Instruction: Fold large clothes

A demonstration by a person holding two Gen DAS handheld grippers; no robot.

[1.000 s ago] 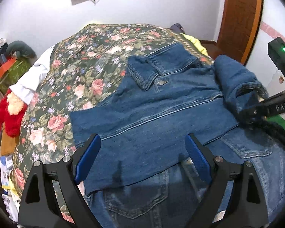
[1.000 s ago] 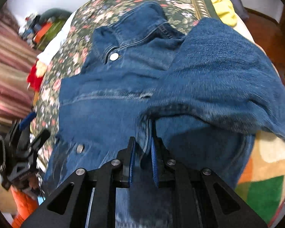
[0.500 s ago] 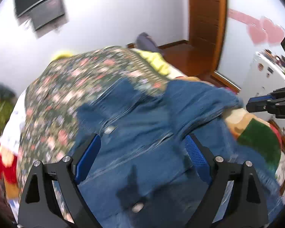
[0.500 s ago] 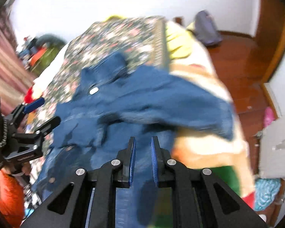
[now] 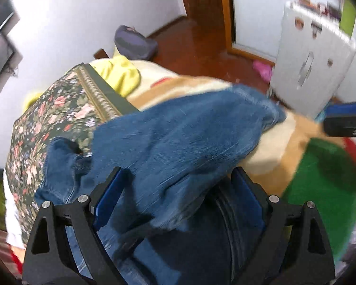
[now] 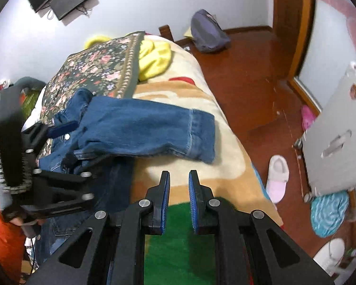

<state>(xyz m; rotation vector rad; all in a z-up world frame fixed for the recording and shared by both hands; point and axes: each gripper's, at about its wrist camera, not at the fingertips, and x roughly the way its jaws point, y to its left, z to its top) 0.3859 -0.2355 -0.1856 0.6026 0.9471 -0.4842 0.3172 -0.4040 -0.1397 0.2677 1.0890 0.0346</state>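
Observation:
A blue denim jacket [image 6: 144, 128] lies on the bed, its sleeve stretched out to the right with the cuff [image 6: 201, 137] on the beige blanket. In the left wrist view the sleeve [image 5: 178, 142] fills the middle. My left gripper [image 5: 178, 190] is open, its jaws wide on either side of the sleeve near the shoulder; it also shows in the right wrist view [image 6: 71, 142]. My right gripper [image 6: 179, 185] is nearly closed with a narrow gap, empty, above the blanket below the sleeve. It shows at the right edge of the left wrist view [image 5: 344, 118].
A floral bedspread [image 6: 95, 66] covers the far bed, with a yellow cloth [image 6: 154, 57] beside it. The beige and green blanket [image 6: 189, 90] lies under the sleeve. Wooden floor on the right holds a grey bag [image 6: 208, 33], a slipper [image 6: 277, 175] and a white cabinet [image 6: 339, 142].
My right gripper has let go of the sleeve and pulled back to the right; the sleeve now lies spread on the blanket. My left gripper has swung right over the sleeve.

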